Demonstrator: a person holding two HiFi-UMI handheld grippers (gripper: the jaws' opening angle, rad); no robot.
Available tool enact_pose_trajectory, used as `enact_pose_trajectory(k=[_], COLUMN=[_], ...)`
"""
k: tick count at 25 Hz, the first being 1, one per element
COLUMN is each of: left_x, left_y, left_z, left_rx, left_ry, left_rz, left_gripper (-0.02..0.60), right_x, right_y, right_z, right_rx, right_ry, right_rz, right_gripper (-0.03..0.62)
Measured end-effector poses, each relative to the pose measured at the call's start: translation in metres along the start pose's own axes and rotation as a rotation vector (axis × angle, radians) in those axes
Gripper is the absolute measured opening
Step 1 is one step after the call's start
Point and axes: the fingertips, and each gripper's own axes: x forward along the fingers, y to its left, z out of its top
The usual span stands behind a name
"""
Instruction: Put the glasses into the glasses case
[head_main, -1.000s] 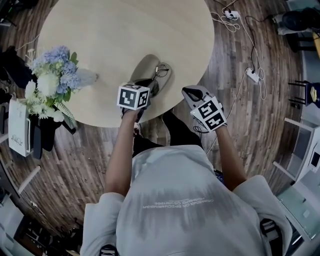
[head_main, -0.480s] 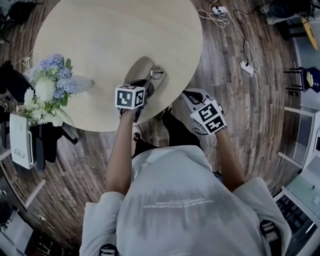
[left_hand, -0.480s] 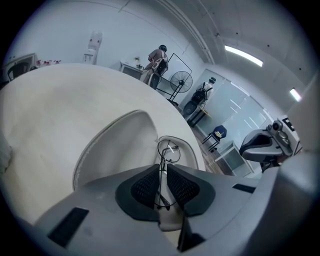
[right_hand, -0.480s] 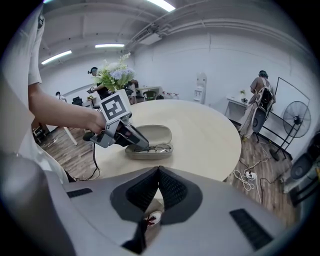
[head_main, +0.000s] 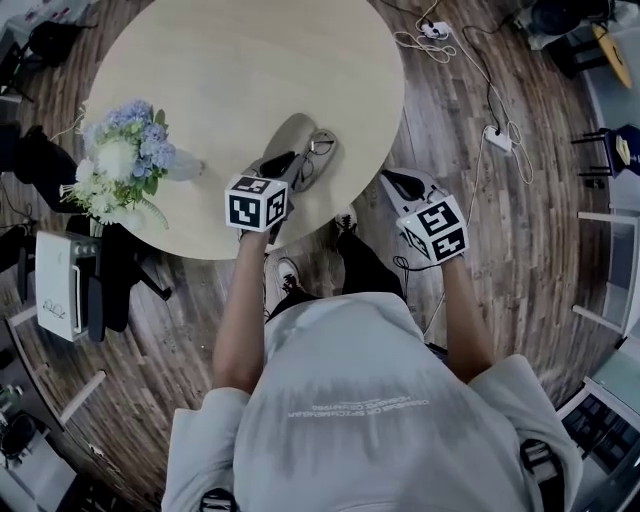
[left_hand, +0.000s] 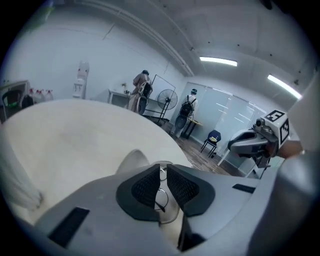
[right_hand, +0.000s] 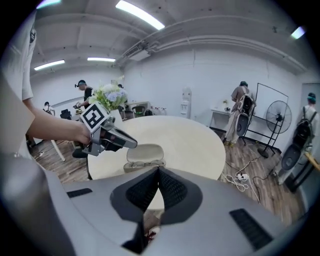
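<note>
An open beige glasses case (head_main: 292, 138) lies near the round table's (head_main: 200, 70) front edge, and the thin-framed glasses (head_main: 318, 152) lie in its base. My left gripper (head_main: 283, 163) hovers over the case's near end, shut and empty. In the left gripper view the glasses (left_hand: 161, 198) show just past the jaws, with the lid (left_hand: 132, 161) behind. My right gripper (head_main: 393, 179) hangs off the table's right edge over the floor, shut and holding nothing. Its view shows the case (right_hand: 145, 156) and the left gripper (right_hand: 113, 140) beside it.
A vase of blue and white flowers (head_main: 125, 165) stands at the table's left edge. A white bag (head_main: 55, 285) and dark chairs are on the floor to the left. Cables and a power strip (head_main: 497, 140) lie on the wooden floor at right. People and a fan (right_hand: 277, 117) are far off.
The head camera has shifted. The left gripper stays over the case's near end, and the right gripper has drifted slightly right, away from the table.
</note>
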Motion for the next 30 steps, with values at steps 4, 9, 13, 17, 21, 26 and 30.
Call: enact_pose_trajectory(k=[4,9,13,17,21,26,30], left_x=[-0.051,-0.116,-0.164,-0.204,-0.236,-0.272,-0.293], left_y=[-0.009,-0.032,-0.053,-0.069,-0.084,-0.103,-0.111], left_z=[0.031,0.069,0.09,0.097,0.104,0.116,0.125], left_rx=[0.192,0.358,0.405,0.465,0.501,0.557,0.583], left_ry=[-0.105,-0.243,-0.312,-0.344,-0.375,-0.437,-0.48], left_rz=[0.034,0.037,0.017,0.017,0.013,0.036,0.039], left_gripper=[0.048,0.025,0.017,0.014,0.014,0.014,0.014], right_x=[-0.03,-0.074,-0.108,-0.134,-0.156,-0.185,-0.198], right_y=[0.001,0.019,0.045,0.072,0.091,0.107,0.119], right_z=[0.039,0.084,0.112,0.131,0.147,0.164,0.175], right_rx=[0.0,-0.056,-0.108,-0.143,-0.181,-0.212,-0.231], right_ry=[-0.136,-0.264,-0.302,-0.343,-0.373,-0.422,-0.447], right_rz=[-0.108,-0.226,-0.288,-0.334,-0.379,-0.419,-0.442], right_gripper=[0.002,0.002,0.002,0.002,0.002,0.002,0.002])
